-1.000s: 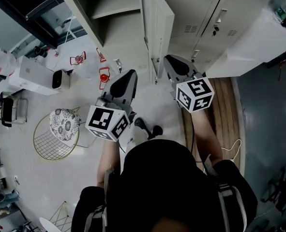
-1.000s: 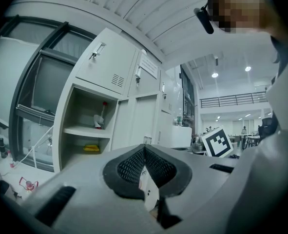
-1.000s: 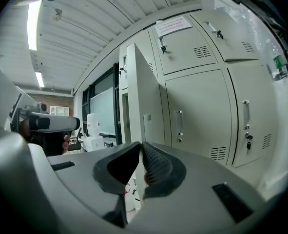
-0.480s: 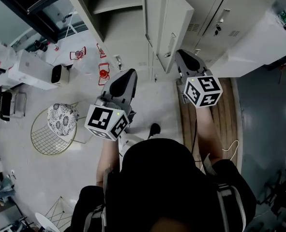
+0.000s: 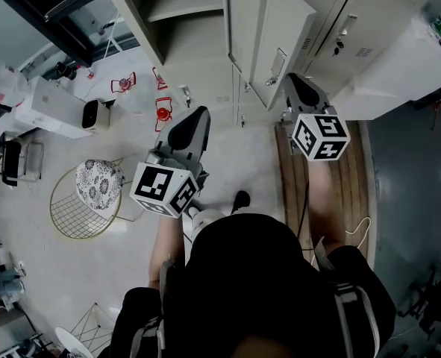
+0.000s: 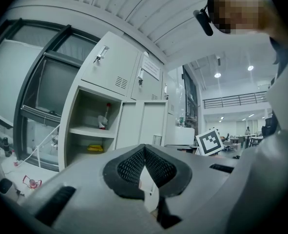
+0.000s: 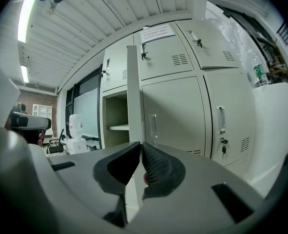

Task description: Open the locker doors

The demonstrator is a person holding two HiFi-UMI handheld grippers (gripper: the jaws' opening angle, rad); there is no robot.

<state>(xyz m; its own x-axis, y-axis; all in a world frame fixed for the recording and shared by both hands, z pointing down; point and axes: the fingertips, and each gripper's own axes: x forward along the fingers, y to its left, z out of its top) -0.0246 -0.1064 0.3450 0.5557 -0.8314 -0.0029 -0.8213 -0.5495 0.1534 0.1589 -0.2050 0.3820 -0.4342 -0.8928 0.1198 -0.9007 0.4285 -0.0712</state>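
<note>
Locker door (image 5: 269, 43) stands swung out from the cabinet at 1 o'clock in the head view, and the right gripper (image 5: 293, 86), reaching in just below it, has its jaws clenched on the door's free edge. Left of the door, toward 12 o'clock, the open compartment (image 5: 177, 10) shows its shelf, and the closed lockers (image 5: 354, 21) sit at 2 o'clock. The left gripper (image 5: 196, 118) hovers at 11 o'clock above the floor (image 5: 235, 155), jaws clenched together on nothing.
</note>
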